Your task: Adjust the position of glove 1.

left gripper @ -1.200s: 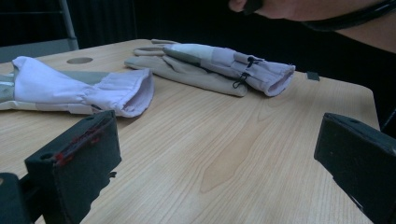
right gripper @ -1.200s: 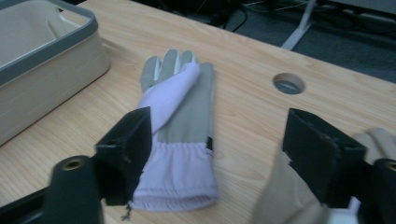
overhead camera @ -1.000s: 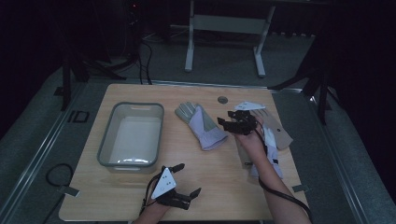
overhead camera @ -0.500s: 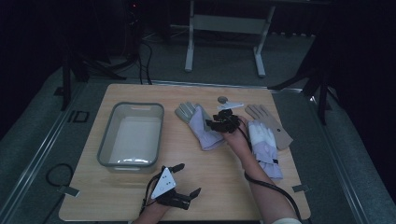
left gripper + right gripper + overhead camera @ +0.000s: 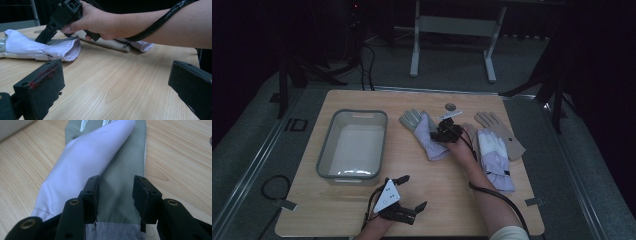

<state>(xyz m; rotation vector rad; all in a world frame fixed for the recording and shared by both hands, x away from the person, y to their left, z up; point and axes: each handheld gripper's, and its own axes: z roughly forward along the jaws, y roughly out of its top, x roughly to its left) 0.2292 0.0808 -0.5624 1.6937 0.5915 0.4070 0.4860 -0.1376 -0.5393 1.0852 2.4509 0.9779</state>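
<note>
A white glove with a grey-green palm (image 5: 424, 134) lies flat in the middle of the table. My right gripper (image 5: 443, 131) rests on its cuff end. In the right gripper view the jaws (image 5: 115, 183) stand open, pressed down on the grey palm fabric (image 5: 120, 170), with a white fold (image 5: 82, 162) to their left. The left gripper view shows that same hand and gripper (image 5: 48, 31) on the glove (image 5: 37, 47). My left gripper (image 5: 413, 191) hovers near the front edge, open wide with nothing between its jaws (image 5: 115, 82).
A clear plastic bin (image 5: 323, 165) stands at the left of the table. A second white glove (image 5: 494, 152) lies on a tan glove (image 5: 507, 134) at the right. A small round disc (image 5: 451, 106) lies near the far edge.
My right gripper has moved left from the gloves at the right onto the middle glove and come down on it. The left gripper has stayed put.
</note>
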